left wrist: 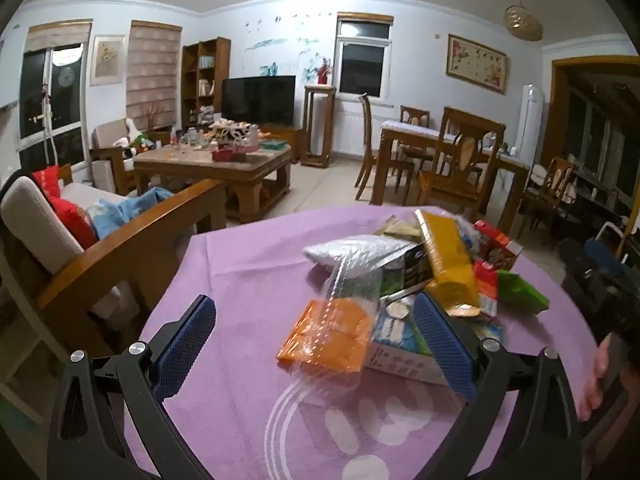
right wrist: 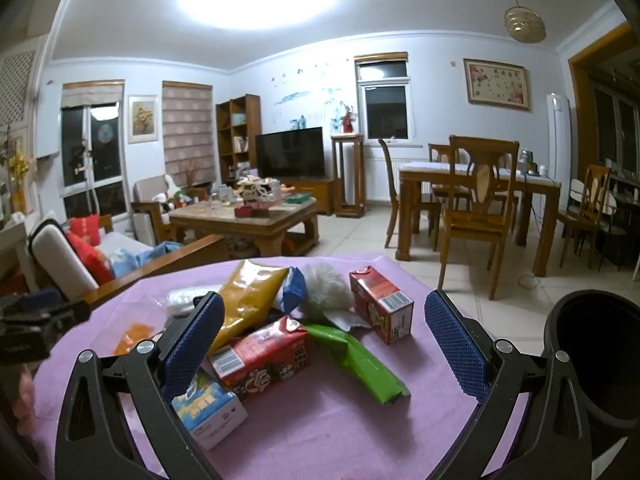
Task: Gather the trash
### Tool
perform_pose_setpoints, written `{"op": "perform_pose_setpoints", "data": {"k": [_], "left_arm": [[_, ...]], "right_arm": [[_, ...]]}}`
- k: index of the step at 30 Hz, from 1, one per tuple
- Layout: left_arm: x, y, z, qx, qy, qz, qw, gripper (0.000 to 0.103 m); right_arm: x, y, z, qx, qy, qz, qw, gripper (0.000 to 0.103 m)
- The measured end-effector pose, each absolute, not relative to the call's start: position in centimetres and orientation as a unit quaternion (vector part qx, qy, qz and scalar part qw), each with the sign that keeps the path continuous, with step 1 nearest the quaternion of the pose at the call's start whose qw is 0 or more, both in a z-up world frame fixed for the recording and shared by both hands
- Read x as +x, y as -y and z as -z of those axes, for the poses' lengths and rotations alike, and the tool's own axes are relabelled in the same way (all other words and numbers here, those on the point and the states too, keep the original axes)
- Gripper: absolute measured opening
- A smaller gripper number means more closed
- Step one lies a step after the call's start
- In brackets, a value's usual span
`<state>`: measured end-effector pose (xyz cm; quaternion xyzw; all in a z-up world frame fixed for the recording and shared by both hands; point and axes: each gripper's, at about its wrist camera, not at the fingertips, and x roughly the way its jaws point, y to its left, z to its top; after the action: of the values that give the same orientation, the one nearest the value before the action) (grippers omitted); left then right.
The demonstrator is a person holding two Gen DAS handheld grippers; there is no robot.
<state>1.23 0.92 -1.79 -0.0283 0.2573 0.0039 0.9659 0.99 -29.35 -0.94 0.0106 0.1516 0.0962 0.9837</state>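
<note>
A heap of trash lies on a table with a purple cloth (left wrist: 248, 264). In the left wrist view my left gripper (left wrist: 316, 344) stands open over an orange packet in clear wrap (left wrist: 328, 332), with a yellow bag (left wrist: 448, 256) and a white-blue carton (left wrist: 400, 344) behind. In the right wrist view my right gripper (right wrist: 324, 340) is open above a lying red carton (right wrist: 264, 352) and a green wrapper (right wrist: 360, 360). An upright red carton (right wrist: 382, 304), a yellow bag (right wrist: 248, 300) and white fluff (right wrist: 326, 292) sit beyond. Nothing is gripped.
A black bin (right wrist: 596, 356) stands off the table's right edge. A wooden sofa (left wrist: 120, 240) with red cushions is to the left. Beyond are a coffee table (right wrist: 248, 220) and a dining table with chairs (right wrist: 476, 200). A person's hand (left wrist: 596, 380) shows at the right.
</note>
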Motion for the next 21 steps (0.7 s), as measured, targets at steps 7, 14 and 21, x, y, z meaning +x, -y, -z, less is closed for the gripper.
{"op": "perform_pose_setpoints", "data": {"k": [7, 14, 21], "left_arm": [[0.2, -1.1, 1.0, -0.026, -0.205, -0.028, 0.978, 0.098], [0.7, -0.9, 0.5, -0.018, -0.165, -0.030, 0.986, 0.098], [0.6, -0.2, 0.4, 0.004, -0.174, -0.029, 0.984, 0.098]], "right_arm": [[1.0, 29.3, 0.9, 0.010, -0.152, -0.096, 0.984, 0.099], [1.0, 29.4, 0.9, 0.011, -0.151, -0.096, 0.984, 0.099], [1.0, 29.3, 0.9, 0.010, -0.151, -0.096, 0.984, 0.099]]}}
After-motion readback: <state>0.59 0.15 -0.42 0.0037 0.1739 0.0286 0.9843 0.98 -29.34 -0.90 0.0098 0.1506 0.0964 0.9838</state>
